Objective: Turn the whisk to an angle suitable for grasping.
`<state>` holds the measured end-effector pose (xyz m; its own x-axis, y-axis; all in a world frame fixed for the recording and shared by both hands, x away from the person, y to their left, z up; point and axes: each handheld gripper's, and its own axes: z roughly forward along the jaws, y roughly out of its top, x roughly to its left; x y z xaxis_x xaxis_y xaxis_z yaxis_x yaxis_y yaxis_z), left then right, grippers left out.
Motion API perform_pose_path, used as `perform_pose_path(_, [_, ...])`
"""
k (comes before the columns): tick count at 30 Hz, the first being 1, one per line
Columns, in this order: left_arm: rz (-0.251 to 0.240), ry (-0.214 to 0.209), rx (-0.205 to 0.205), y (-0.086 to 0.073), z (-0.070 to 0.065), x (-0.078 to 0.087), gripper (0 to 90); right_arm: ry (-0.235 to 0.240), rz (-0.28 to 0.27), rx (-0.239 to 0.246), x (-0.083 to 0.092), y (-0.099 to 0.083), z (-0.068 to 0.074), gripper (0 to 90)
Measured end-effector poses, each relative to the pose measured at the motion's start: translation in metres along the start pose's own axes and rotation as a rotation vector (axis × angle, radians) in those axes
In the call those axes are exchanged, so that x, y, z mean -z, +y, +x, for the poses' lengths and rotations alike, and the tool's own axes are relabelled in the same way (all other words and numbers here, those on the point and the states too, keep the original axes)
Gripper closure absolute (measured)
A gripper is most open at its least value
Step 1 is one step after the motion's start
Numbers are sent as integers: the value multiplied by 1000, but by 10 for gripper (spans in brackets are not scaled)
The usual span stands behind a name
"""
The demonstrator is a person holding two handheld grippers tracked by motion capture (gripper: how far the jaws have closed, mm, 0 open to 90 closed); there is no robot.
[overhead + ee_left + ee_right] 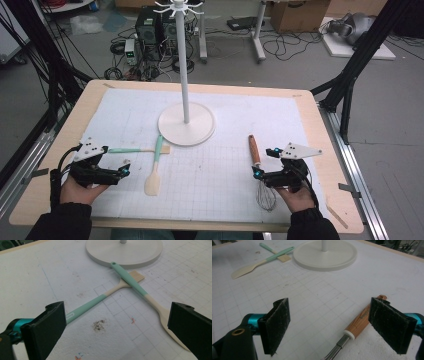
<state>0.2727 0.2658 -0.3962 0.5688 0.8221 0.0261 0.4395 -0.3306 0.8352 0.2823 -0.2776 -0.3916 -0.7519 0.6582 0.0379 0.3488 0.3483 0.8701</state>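
My left gripper (107,172) and right gripper (265,164) hover, fingers wide and empty. Nothing hangs on the stand (186,124) yet: brush (100,301), crossed by spatula (154,172), and whisk (260,172) lie on the desk (320,130).

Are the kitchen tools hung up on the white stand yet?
Not yet. The stand has no tool hanging on it. The spatula, brush and whisk all lie on the table. Both grippers, left and right, are open, holding nothing. Everything is left.
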Motion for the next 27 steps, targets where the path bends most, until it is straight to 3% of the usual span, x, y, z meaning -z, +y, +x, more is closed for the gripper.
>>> perform_pose_path(27, [-11, -8, -2, 3, -5, 0, 30, -9, 9, 16, 2, 1, 5, 166])
